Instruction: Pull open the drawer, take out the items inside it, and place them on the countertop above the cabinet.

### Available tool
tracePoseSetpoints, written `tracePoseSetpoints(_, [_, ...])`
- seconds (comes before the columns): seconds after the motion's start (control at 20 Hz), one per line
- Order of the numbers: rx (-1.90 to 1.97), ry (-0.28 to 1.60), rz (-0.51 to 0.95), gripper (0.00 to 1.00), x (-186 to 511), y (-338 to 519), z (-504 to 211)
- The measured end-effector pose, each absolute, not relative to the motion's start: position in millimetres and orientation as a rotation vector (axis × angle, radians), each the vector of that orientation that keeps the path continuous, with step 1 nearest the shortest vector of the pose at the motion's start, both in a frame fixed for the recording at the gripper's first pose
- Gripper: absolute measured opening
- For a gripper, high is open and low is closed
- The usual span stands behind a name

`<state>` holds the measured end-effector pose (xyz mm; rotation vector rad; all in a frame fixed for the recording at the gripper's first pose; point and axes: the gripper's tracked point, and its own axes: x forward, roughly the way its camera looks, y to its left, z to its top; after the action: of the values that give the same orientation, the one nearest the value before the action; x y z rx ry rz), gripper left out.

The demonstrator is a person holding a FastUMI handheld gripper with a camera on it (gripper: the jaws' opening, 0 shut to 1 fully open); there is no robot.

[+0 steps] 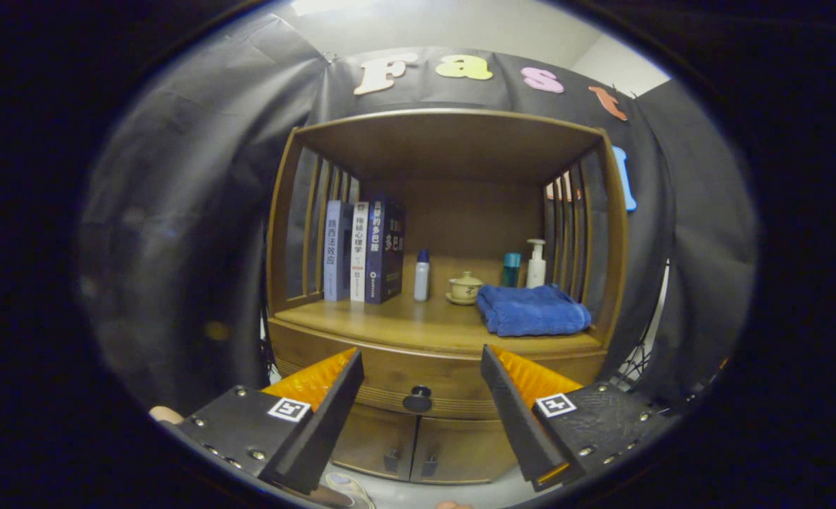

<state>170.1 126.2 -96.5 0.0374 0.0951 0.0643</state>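
A wooden cabinet stands ahead of me, its drawer (390,385) closed under the countertop (418,322). A dark round knob (417,400) sits in the middle of the drawer front, in line with the gap between my fingers and some way beyond them. My gripper (421,360) is open, its two fingers spread wide with nothing between them. The drawer's contents are hidden.
On the countertop stand three upright books (361,251) at the left, a small bottle (422,276), a lidded cup (465,288), a folded blue towel (531,309), a teal bottle (511,269) and a pump bottle (536,263). Two small doors (418,449) sit below the drawer.
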Motion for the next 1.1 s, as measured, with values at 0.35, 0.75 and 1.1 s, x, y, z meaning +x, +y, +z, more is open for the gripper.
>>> tracePoseSetpoints(0.35, [0.031,0.248,-0.010,0.85,219.9,133.7,-189.9])
tracePoseSetpoints(0.75, [0.025,0.308,-0.018,0.49,248.5,140.4,-227.9])
tracePoseSetpoints(1.1, [0.251,0.372,-0.100,0.36,258.2,142.0,-248.1])
